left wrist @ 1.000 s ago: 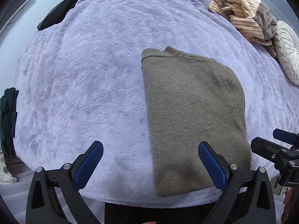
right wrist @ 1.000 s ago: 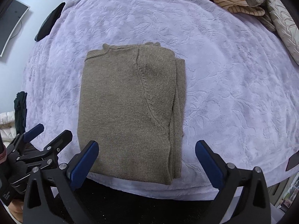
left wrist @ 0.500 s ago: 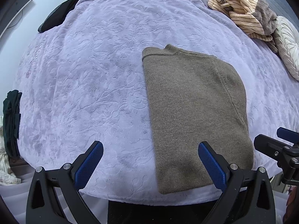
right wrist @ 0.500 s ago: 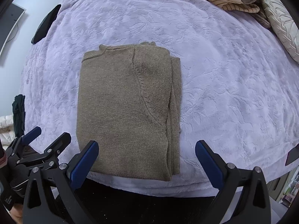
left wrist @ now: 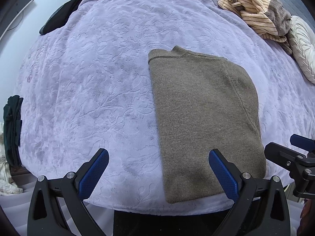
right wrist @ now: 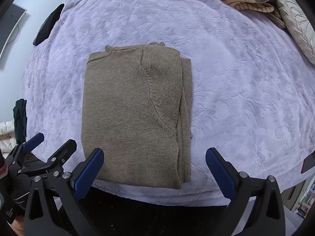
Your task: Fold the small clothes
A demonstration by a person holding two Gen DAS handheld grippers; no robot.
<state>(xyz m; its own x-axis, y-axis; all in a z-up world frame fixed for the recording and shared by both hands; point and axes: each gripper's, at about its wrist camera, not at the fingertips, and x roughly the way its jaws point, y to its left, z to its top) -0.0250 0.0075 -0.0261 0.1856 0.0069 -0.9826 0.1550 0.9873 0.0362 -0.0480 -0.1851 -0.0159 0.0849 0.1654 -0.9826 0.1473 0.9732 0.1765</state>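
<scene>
An olive-brown knit sweater (left wrist: 204, 118) lies folded into a long rectangle on the lilac bedspread (left wrist: 98, 90), collar at the far end, hem near the bed's front edge. It also shows in the right wrist view (right wrist: 135, 116), with a sleeve folded along its right side. My left gripper (left wrist: 157, 169) is open and empty above the hem's left corner. My right gripper (right wrist: 155, 167) is open and empty above the hem's right part. Each gripper shows in the other's view: the right one (left wrist: 291, 157), the left one (right wrist: 45, 149).
A heap of striped beige and grey clothes (left wrist: 254, 13) and a cream quilted pillow (left wrist: 303, 47) lie at the far right. A black folded item (left wrist: 61, 17) lies at the far left edge. Dark green clothes (left wrist: 11, 129) hang beside the bed's left.
Both grippers have drawn back slightly toward the bed's front edge and stayed open. The sweater has not moved.
</scene>
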